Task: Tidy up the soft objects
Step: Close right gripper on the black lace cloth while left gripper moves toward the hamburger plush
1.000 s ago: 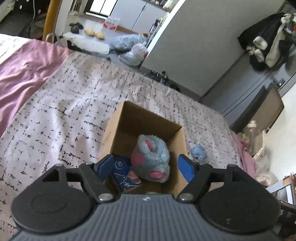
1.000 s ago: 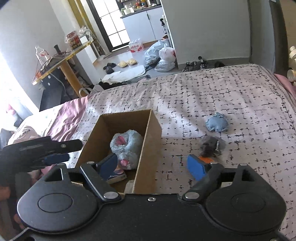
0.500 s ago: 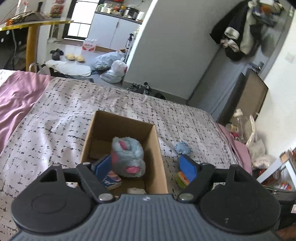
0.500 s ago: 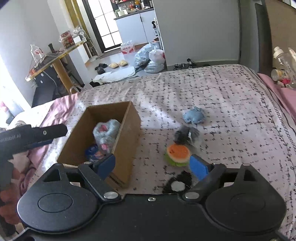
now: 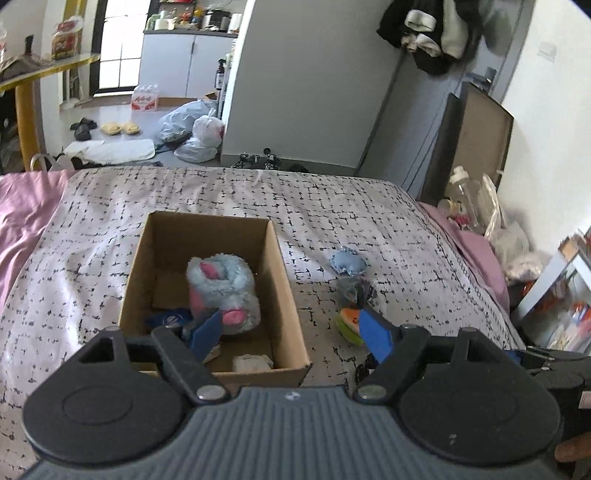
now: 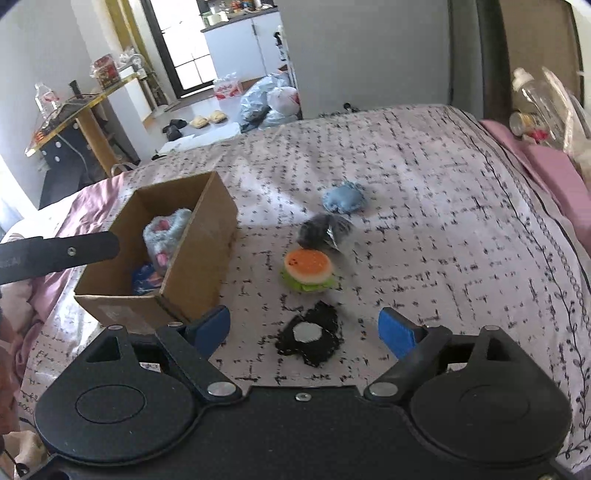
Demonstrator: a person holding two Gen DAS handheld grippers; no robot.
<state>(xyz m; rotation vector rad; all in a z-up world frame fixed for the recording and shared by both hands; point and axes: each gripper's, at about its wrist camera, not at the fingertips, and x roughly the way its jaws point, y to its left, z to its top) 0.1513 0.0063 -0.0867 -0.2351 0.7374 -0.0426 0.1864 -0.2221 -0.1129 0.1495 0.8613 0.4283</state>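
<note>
A: From the left wrist view, how much of the burger toy [image 5: 349, 322] shows?

B: Half; a blue fingertip [image 5: 375, 334] covers its right side. The dark bundle [image 5: 356, 290] behind it is too blurred to name.

A: And inside the cardboard box [image 6: 199, 254] from the right wrist view?

B: The near wall hides the floor. Only the top of the grey plush [image 6: 166, 230] and a corner of something blue [image 6: 146, 277] show.

I'm in a lived-in home, a bedroom open to a kitchen. Bed [image 5: 332, 206] under me, patterned cover, pink sheet [image 5: 22, 206] at its edge. Coats [image 5: 436, 33] hang by the door. Slippers [image 5: 120, 128] and tied plastic bags [image 5: 195, 129] on the floor; white kitchen cabinets [image 5: 184, 62] beyond.
</note>
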